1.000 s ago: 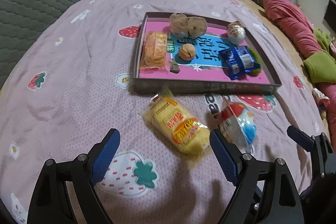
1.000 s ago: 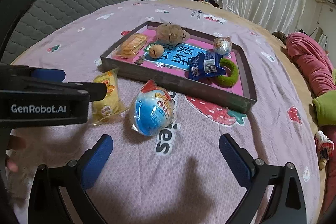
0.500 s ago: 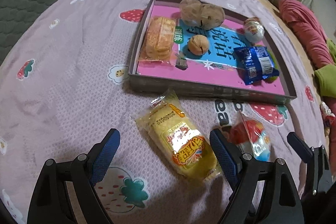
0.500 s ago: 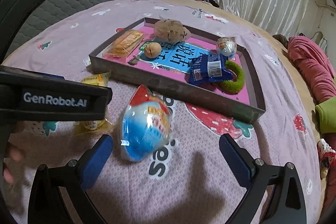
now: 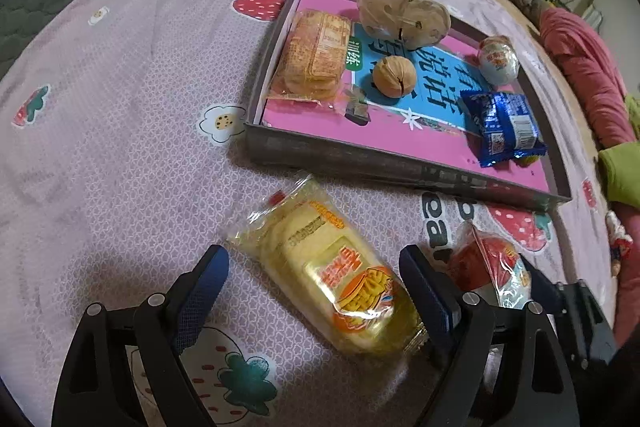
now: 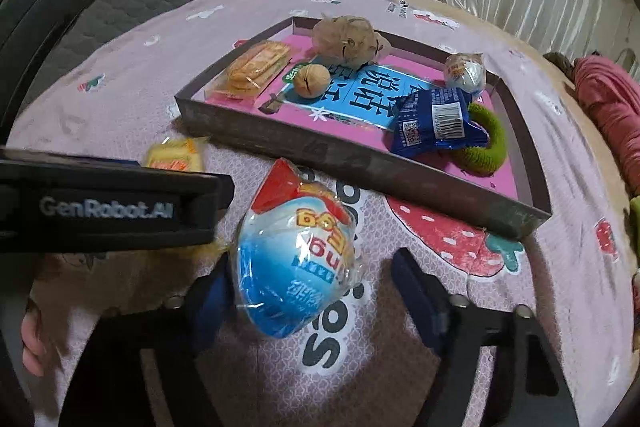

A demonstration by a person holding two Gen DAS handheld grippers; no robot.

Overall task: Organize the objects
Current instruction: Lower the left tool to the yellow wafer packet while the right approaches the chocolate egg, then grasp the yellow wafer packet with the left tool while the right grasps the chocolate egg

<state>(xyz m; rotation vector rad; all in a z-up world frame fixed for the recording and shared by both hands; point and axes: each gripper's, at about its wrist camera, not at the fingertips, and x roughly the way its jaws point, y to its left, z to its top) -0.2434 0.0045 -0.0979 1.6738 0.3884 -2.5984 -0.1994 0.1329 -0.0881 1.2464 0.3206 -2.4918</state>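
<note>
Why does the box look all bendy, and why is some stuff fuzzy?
Both wrist views use fisheye lenses, so the tray's straight walls curve. In the right wrist view the right gripper looks smeared, and the egg-shaped snack between its fingers is a little soft; in the left wrist view the yellow snack pack's wrapper shows shiny glare.

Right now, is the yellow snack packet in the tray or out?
Out: the yellow snack packet lies on the bedsheet before the tray.

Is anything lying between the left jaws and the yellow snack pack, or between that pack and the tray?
Nothing visible. The left gripper is open with the yellow snack pack already between its jaws. Bare bedsheet lies between the pack and the tray; only the tray's near wall must be cleared.
</note>
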